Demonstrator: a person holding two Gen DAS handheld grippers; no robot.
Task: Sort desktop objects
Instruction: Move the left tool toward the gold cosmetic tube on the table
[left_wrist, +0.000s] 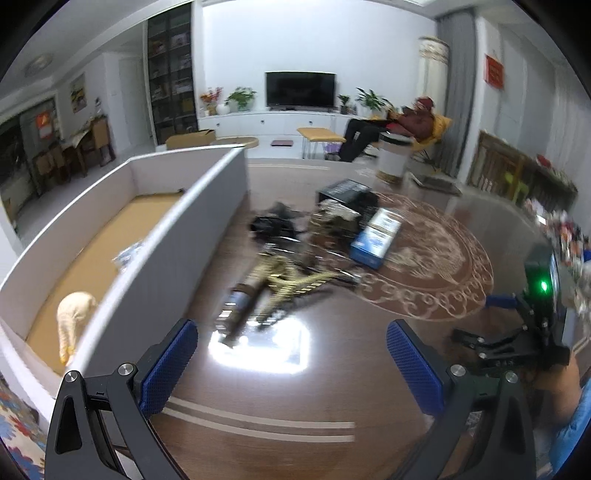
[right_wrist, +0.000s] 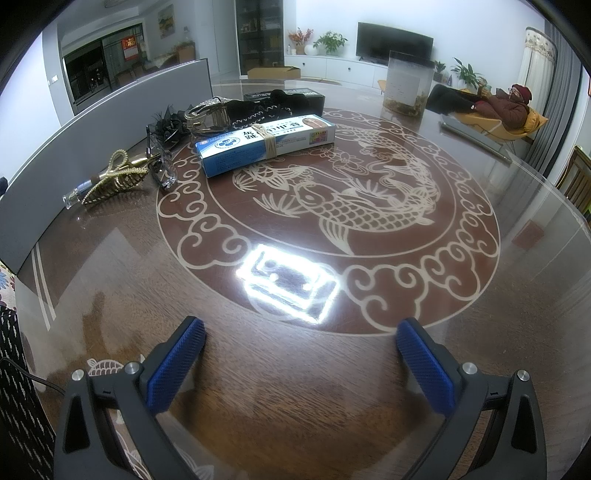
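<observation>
A pile of small items lies on the round glass-topped table (right_wrist: 461, 295): a blue and white carton (right_wrist: 264, 144) bound with a rubber band, a gold hair claw (right_wrist: 114, 181), a small glass bottle (right_wrist: 79, 194), clear glasses (right_wrist: 164, 170), black lace accessories (right_wrist: 258, 105) and a black box (right_wrist: 284, 96). In the blurred left wrist view the same carton (left_wrist: 376, 238) and gold claw (left_wrist: 284, 284) lie ahead of my open left gripper (left_wrist: 291, 354). My right gripper (right_wrist: 301, 354) is open over bare table; it also shows at the right edge (left_wrist: 517, 332), held by a hand.
A grey-walled storage box (left_wrist: 207, 188) with a cardboard floor stands left of the pile and holds a pale knitted item (left_wrist: 72, 314). A clear container (right_wrist: 408, 83) stands at the table's far side. A person reclines in a yellow chair (right_wrist: 506, 107) beyond.
</observation>
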